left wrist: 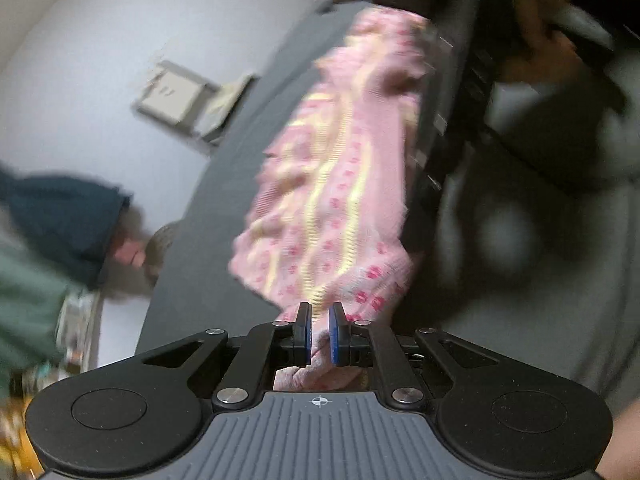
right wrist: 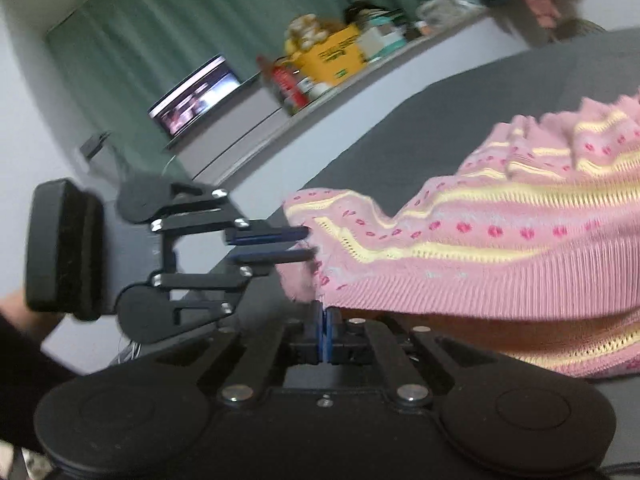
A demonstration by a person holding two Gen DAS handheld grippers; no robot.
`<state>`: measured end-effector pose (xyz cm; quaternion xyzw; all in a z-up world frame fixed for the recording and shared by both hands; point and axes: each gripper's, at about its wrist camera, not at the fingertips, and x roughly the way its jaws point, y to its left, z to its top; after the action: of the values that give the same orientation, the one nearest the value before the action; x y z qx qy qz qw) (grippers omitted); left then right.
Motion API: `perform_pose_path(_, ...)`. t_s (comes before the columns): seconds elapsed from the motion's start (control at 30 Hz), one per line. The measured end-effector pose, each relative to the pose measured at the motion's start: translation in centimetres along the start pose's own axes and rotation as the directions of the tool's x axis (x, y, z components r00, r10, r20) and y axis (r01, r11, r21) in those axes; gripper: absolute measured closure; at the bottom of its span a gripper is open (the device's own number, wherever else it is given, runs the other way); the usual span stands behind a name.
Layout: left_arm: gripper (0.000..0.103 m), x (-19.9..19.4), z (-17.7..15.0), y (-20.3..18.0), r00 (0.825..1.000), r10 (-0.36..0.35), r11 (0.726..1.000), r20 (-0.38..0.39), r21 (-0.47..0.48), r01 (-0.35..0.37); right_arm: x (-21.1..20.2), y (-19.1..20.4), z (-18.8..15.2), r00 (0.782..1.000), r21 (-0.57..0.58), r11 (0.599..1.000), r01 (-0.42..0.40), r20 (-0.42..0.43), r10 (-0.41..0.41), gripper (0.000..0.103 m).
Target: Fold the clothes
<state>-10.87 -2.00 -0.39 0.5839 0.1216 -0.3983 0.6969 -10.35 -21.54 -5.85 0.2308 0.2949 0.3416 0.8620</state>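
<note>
between the left gripper (left wrist: 319, 334) pads, down at six o'clock of its own view, a pinch of pink sweater (left wrist: 336, 184) sits, jaws nearly together on the knit. over at the right gripper (right wrist: 325, 334), the blue pads are pressed flat together, the ribbed hem of the sweater (right wrist: 480, 240) caught at their tips. from the right wrist you see the left gripper at nine o'clock biting the sweater's corner. out from there, the sweater stretches between both tools, bunched and partly raised off the grey bed (left wrist: 224, 184). by my reading, no fold is laid yet: it's gripped by one edge, and spreading, folding and smoothing are all to come. shelf clutter (right wrist: 328, 56) sits at twelve o'clock.
</note>
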Motion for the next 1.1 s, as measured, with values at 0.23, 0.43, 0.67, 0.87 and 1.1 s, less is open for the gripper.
perform_pose_path(0.23, 0.094, 0.4, 0.6, -1.4, 0.999, -0.003, 0.999, -0.032, 0.04, 0.004, 0.5, 0.4, -0.3, 0.999, 0.001, 1.0, 0.024, -0.045, -0.024, 0.101)
perform_pose_path(0.43, 0.094, 1.7, 0.6, -0.1, 0.982, -0.177, 0.97, -0.07, -0.181, 0.162, 0.9, 0.2, -0.6, 0.998, 0.026, 0.999, 0.024, -0.053, -0.022, 0.101)
perform_pose_path(0.67, 0.093, 1.1, 0.4, 0.7, 0.983, -0.18, 0.953, -0.044, -0.255, 0.163, 1.1, 0.1, -0.8, 0.998, 0.032, 0.999, 0.032, -0.061, -0.03, 0.101)
perform_pose_path(0.87, 0.0, -0.3, 0.5, -0.5, 0.987, -0.158, 0.965, -0.031, -0.219, 0.148, 1.1, 0.1, -0.8, 0.998, 0.035, 0.999, 0.034, -0.061, -0.032, 0.101)
perform_pose_path(1.1, 0.0, -0.5, 0.9, -0.1, 0.995, -0.095, 0.985, 0.008, -0.144, 0.095, 1.0, 0.0, -0.9, 0.998, 0.033, 0.999, 0.034, -0.057, -0.032, 0.101)
